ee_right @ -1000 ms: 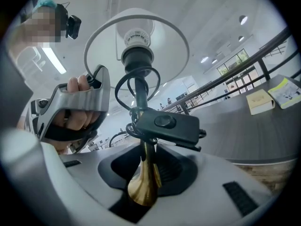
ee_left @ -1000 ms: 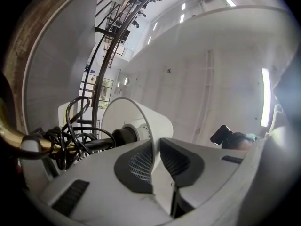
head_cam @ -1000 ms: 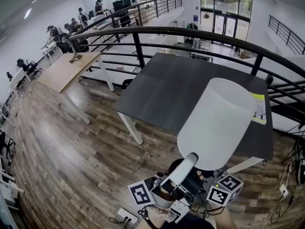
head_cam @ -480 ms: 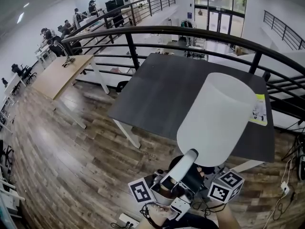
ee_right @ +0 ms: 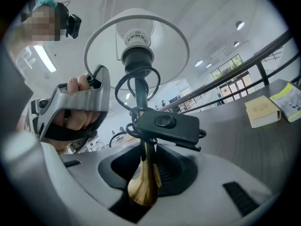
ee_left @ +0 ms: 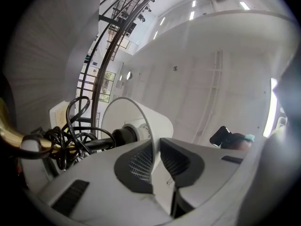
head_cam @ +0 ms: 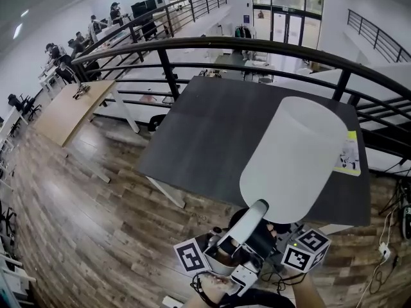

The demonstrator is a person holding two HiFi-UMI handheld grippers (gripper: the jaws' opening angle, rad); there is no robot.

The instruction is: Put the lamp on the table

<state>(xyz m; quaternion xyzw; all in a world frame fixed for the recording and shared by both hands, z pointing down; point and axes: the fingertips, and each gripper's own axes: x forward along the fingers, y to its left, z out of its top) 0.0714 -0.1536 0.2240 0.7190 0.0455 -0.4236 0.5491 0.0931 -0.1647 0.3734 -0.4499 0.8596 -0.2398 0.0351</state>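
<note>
In the head view I hold a lamp with a tall white shade (head_cam: 292,162) over the near edge of the dark grey table (head_cam: 205,127). Its stem is hidden beneath the shade. My left gripper (ee_left: 156,147) is shut on the thin rim of the shade (ee_left: 136,119); in the head view its white finger (head_cam: 250,218) reaches up to the shade's lower edge. My right gripper (ee_right: 143,166) is shut on the lamp's brass stem (ee_right: 143,185), just below the black cord switch (ee_right: 164,126) and the coiled cord (ee_left: 70,135). Its marker cube (head_cam: 305,249) shows at the bottom.
A black metal railing (head_cam: 257,47) runs behind the table. A yellow-green booklet (head_cam: 347,153) lies at the table's right edge, with a tan book (ee_right: 261,109) near it. Wooden floor (head_cam: 77,204) surrounds the table, a wooden desk (head_cam: 64,111) stands at left, and people sit far back.
The head view has shifted: the table and railing now sit lower and more to the left. The lamp stays held between both grippers in the same way.
</note>
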